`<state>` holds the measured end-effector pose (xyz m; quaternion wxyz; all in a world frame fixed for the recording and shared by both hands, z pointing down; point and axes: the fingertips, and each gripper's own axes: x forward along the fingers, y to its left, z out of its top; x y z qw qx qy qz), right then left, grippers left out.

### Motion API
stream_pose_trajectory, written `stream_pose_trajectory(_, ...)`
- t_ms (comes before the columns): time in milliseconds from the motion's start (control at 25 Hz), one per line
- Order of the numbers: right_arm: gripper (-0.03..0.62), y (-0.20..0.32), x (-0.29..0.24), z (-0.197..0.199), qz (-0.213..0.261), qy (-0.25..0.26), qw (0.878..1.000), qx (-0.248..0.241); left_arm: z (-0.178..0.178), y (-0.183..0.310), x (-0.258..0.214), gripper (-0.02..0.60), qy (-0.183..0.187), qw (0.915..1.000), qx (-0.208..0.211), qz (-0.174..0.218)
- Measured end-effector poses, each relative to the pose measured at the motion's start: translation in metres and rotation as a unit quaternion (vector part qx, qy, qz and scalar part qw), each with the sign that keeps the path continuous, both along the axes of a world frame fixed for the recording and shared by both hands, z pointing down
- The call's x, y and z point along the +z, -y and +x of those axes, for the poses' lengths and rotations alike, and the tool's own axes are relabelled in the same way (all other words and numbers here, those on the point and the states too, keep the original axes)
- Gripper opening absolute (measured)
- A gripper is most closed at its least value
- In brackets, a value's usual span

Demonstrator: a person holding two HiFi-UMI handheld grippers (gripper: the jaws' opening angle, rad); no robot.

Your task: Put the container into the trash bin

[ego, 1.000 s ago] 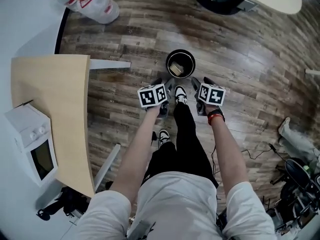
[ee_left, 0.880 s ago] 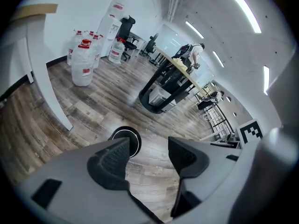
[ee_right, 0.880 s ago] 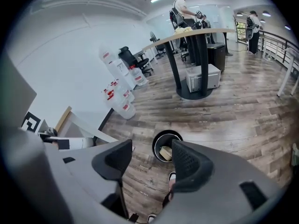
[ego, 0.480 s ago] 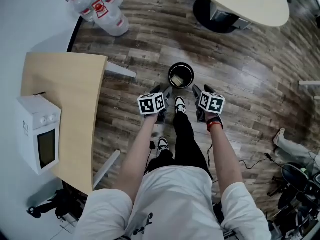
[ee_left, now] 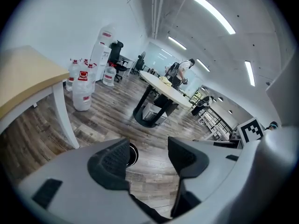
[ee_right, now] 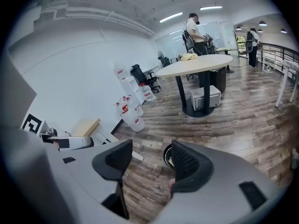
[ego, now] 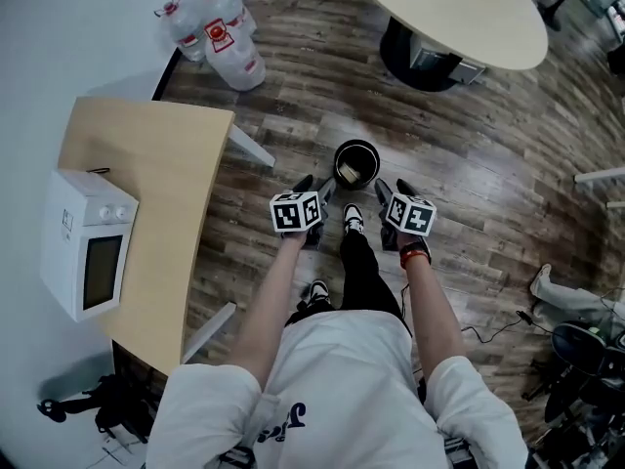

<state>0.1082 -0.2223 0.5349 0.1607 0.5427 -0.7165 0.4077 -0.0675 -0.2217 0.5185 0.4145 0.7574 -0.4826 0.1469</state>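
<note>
White microwave [ego: 86,254] on a pale wood tabletop [ego: 161,193], far left of the black trash bin [ego: 357,144], which stands on the wood-plank floor [ego: 488,164] near the middle of my head view. Clear water bottles [ego: 220,29] with red labels cluster up and left of the bin, by the wall.

Just below and left of the bin, my left tongs [ee_left: 149,155] hang above the floor with the jaws spread wide and nothing gripped. Only planks and an edge of the bin's rim show in the gap.

The container [ego: 347,171], a tan shape, lies inside the bin toward its lower left side, apart from both tongs. A black-and-white shoe [ego: 354,219] points at the bin from just below it.

Just below and right of the bin, my right tongs [ee_right: 150,161] are likewise wide open and empty. Floor lies between the jaws, and part of the bin shows at the inner edge of the right-hand one.

Up and right of the bin stands a round tabletop [ego: 449,13] on a dark pedestal base. In the gripper views people stand beyond it, too far off to make out more.
</note>
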Motion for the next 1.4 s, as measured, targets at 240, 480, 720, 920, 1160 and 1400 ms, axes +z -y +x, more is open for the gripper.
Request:
stream_pose_trajectory(240,0.270,-0.025,-0.045,-0.011,0.037,-0.014,0.999,-0.018,-0.015,-0.030,-0.039,0.264,0.009,0.9994,-0.002,0.034)
stream_pose_trajectory(480,0.264,-0.054,-0.097,-0.020,0.086,-0.017,0.996,-0.028,-0.034,-0.062,-0.083,0.249,0.016,0.9966,-0.011,0.080)
stream_pose_trajectory(720,0.256,-0.079,-0.150,-0.030,0.140,-0.027,0.989,-0.035,-0.047,-0.090,-0.123,0.238,0.011,0.9923,-0.019,0.122)
stream_pose_trajectory(920,0.247,-0.097,-0.195,-0.031,0.189,-0.036,0.981,-0.036,-0.045,-0.109,-0.164,0.219,0.017,0.9854,-0.005,0.170)
stream_pose_trajectory(1160,0.235,-0.118,-0.244,-0.030,0.240,-0.034,0.970,-0.033,-0.043,-0.126,-0.216,0.206,0.025,0.9742,-0.002,0.224)
stream_pose_trajectory(1400,0.201,-0.137,-0.281,-0.030,0.279,-0.040,0.959,-0.022,-0.043,-0.142,-0.258,0.183,0.041,0.9606,0.004,0.275)
